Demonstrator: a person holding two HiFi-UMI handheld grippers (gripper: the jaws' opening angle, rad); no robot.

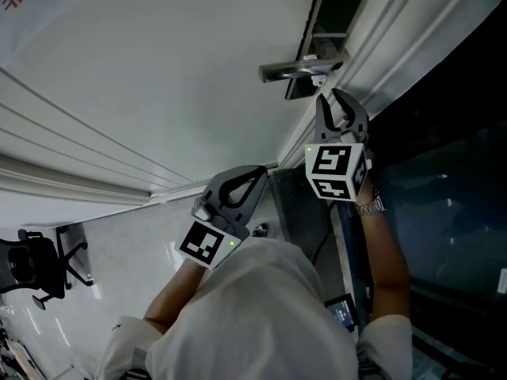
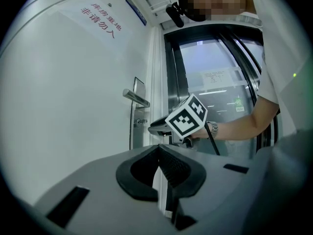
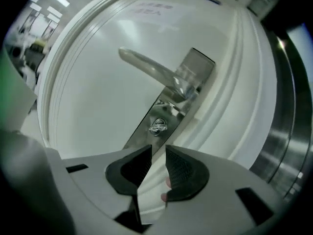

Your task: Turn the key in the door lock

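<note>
A white door carries a metal lever handle on a long lock plate. Below the handle, a small silvery key sticks out of the lock cylinder. My right gripper points at it from just short of it, jaws a narrow gap apart with nothing between them. In the head view that gripper sits right under the handle. My left gripper hangs back lower left of it, shut and empty. The left gripper view shows its closed tips, with the right gripper's marker cube by the lock.
A moulded door frame runs beside the lock. Right of it stands dark glass in a metal frame. A black office chair stands on the pale floor at lower left. Red lettering marks the door's upper part.
</note>
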